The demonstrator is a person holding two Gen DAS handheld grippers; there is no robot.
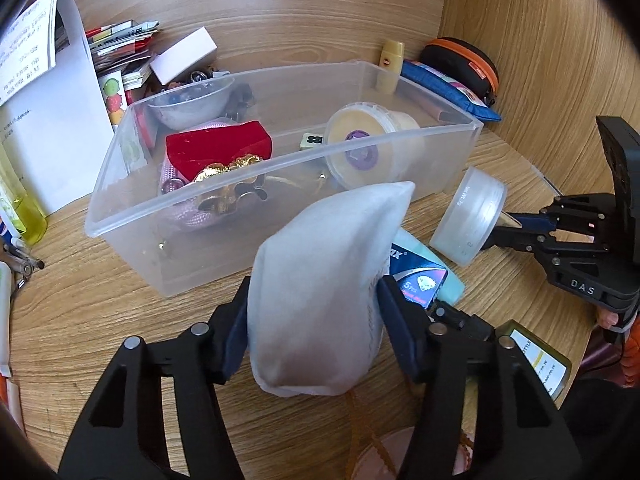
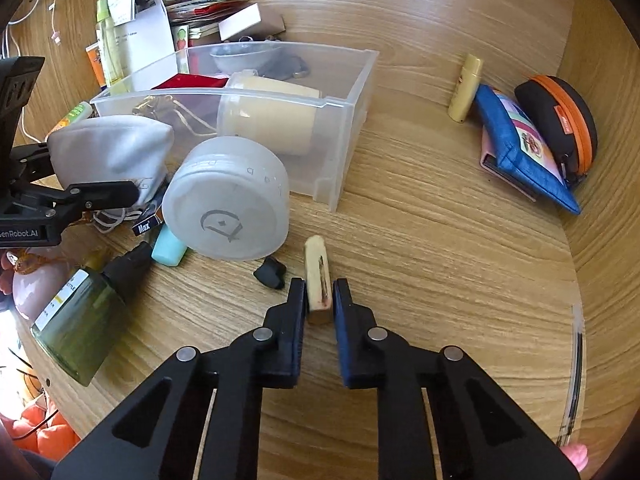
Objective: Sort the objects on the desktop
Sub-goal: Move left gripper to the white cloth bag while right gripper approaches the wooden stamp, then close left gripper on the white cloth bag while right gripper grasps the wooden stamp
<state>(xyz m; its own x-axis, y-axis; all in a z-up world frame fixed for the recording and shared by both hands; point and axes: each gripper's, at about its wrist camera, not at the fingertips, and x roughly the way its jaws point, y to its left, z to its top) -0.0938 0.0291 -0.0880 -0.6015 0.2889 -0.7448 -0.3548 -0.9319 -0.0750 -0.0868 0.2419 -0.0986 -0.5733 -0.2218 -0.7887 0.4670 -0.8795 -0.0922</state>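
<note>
A: What did the left gripper (image 1: pixel 314 312) hold?

B: It was closed on a white cloth pouch (image 1: pixel 324 284), lifted just in front of the clear plastic bin (image 1: pixel 132 216). The bin's near wall lay straight ahead of the pouch, so the coming move was, I think, forward and over that rim.

A: And the right gripper (image 2: pixel 319 300)?

B: Its jaws were narrow around a small pale wooden stick (image 2: pixel 318 276), which seemed to rest on the table (image 2: pixel 440 240). The stick's long axis ran along the fingers, pointing away from the camera. The bin lay ahead and to the left, behind a frosted round jar (image 2: pixel 228 200).

A: Did the views differ?

B: Yes. Only the right wrist view showed the stick clearly; the left one showed the bin's contents, a red box (image 1: pixel 218 152) and a cream tub (image 1: pixel 372 144).
</note>
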